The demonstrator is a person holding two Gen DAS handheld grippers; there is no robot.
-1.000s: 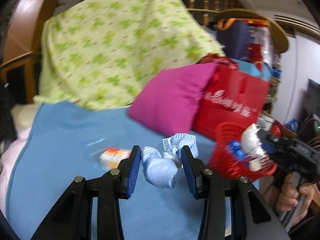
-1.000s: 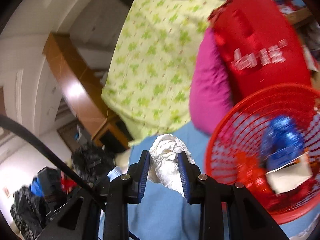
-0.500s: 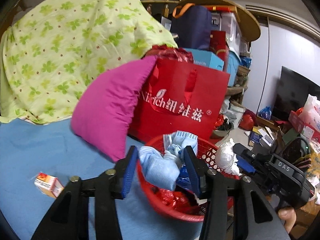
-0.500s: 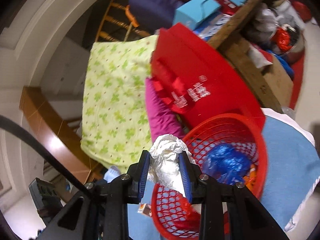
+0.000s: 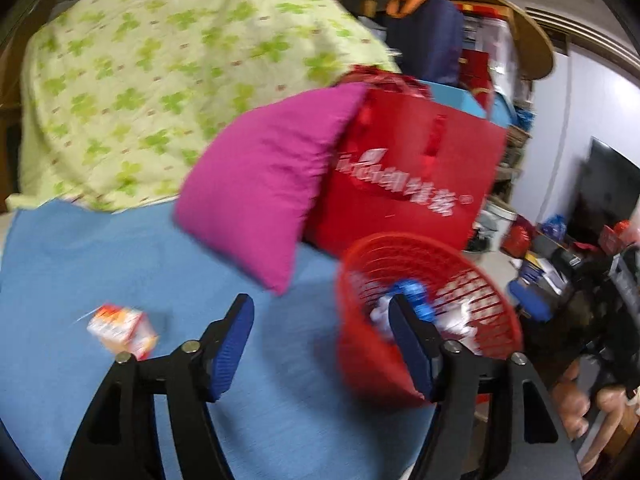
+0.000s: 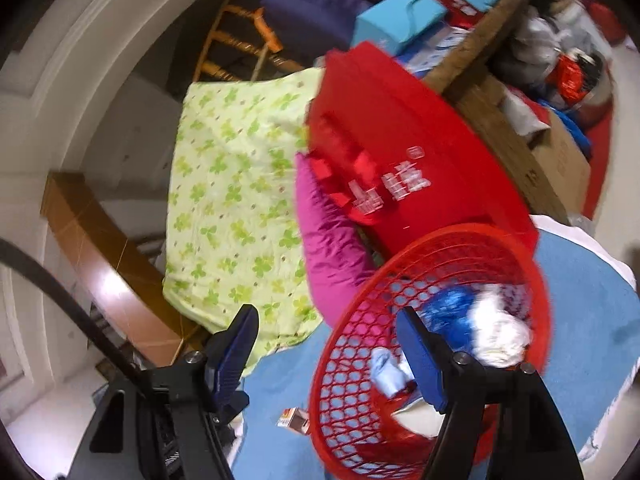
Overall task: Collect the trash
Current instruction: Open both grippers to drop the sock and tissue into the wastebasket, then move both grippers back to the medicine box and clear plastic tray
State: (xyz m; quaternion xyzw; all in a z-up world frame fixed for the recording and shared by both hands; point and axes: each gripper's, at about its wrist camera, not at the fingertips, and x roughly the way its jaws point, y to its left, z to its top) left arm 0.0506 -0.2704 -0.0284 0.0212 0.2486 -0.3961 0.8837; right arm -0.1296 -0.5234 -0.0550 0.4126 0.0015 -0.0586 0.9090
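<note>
- Trash, loose: one small orange-and-white carton [image 5: 122,330] lying on the blue bed cover [image 5: 80,264], left of the left tool [image 5: 320,344] and well apart from the basket; the same carton shows in the right wrist view [image 6: 294,420], just beside the basket's outer wall.
- Trash, collected: white crumpled paper [image 6: 500,338], a pale blue cloth piece [image 6: 386,374] and a blue crinkled wrapper [image 6: 448,306], all lying inside the red mesh basket [image 6: 348,344].
- Basket: stands on the bed cover near its edge, in front of a red paper bag [image 5: 412,176] and beside a magenta cushion [image 5: 260,196].
- Left tool: fingers spread wide, nothing between them.
- Right tool [image 6: 326,354]: fingers spread wide and empty, one finger over the basket's opening.
- Step in hand, by judgement: drop-off at the basket finished; both tools free for another pick.
- Next move, by judgement: the left tool goes to the carton, straddles it with the fingers lowered to the cover, then closes on its sides. The carton is light and may slide on the fabric.
- Backdrop: a green clover-print quilt [image 5: 160,68].
</note>
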